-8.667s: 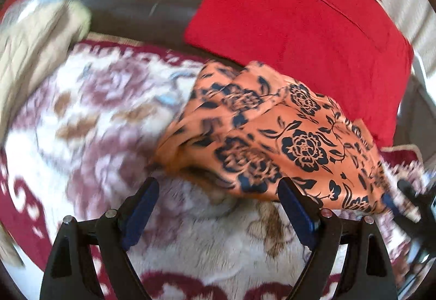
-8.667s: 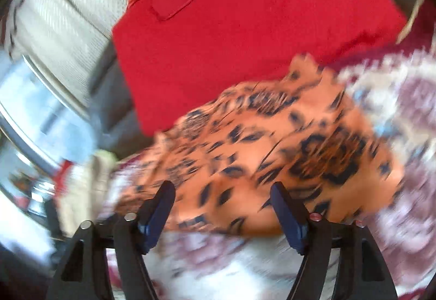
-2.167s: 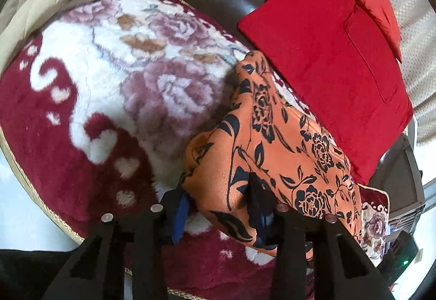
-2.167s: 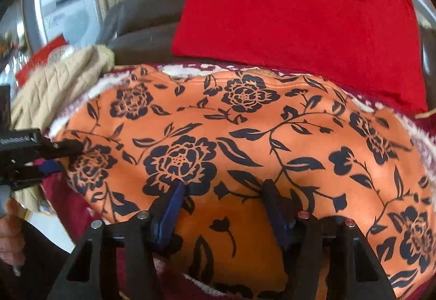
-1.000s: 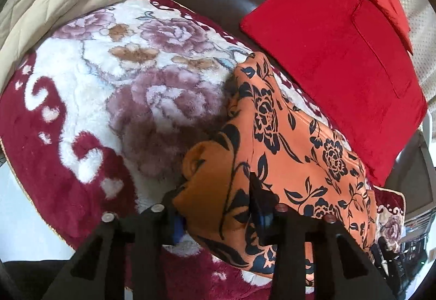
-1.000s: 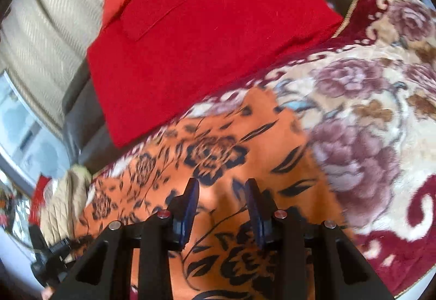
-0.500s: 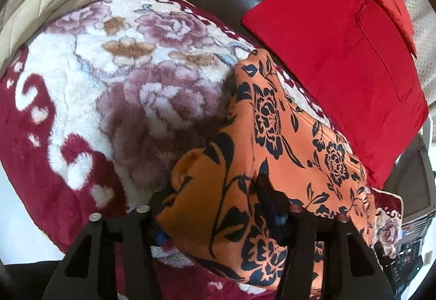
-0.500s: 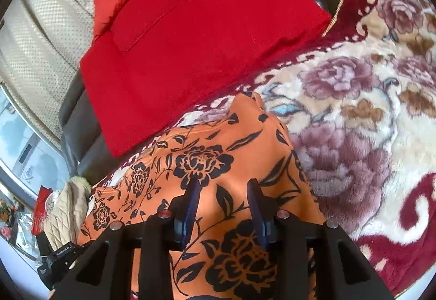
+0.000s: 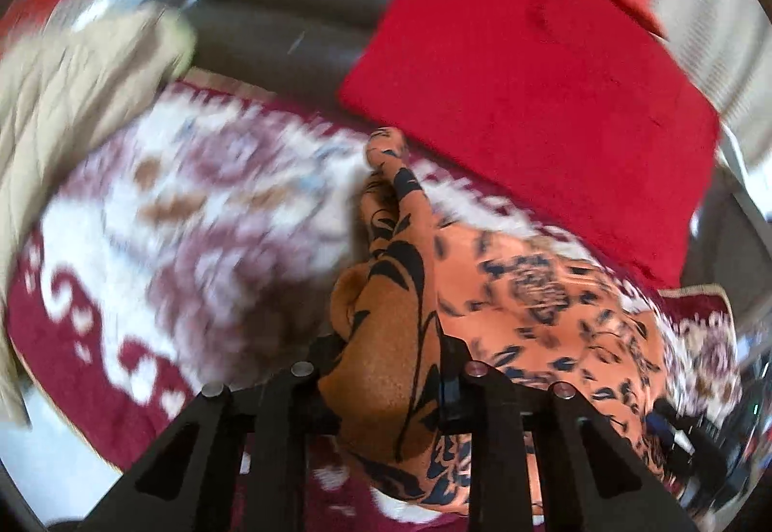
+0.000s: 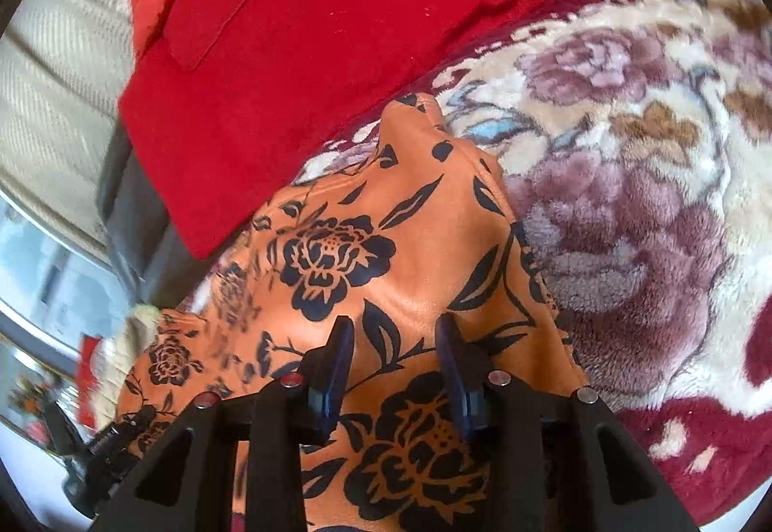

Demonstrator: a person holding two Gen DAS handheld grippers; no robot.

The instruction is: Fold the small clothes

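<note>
The orange floral garment (image 10: 386,242) lies on the flowered plush blanket (image 10: 651,146), just in front of the red cushion (image 10: 313,25), and each of the two tongs has a piece of it. The left gripper (image 9: 391,368) has its jaws drawn close on a bunched fold at the garment's near corner; they have just been closing, with the cloth filling the gap between them and bulging up over the fingers (image 9: 453,368). The right gripper (image 10: 393,363) stands narrow too, its blue pads (image 10: 337,358) at either side of a ridge of the cloth near the opposite edge, and I judge that it pinches that ridge, though the contact itself is hard to make out. The left wrist view is smeared with motion, so that end seems to be on its way up — the start of a fold, I would say, with the far point of the garment (image 9: 386,146) left lying on the blanket beside the cushion. To do this step well, both grips should stay firm and travel together, keeping the held edge taut and level between them so the cloth does not sag or twist. The bunched corner in the left grip may leave a crease — it wants smoothing once the edge is laid down squarely on the far half.
</note>
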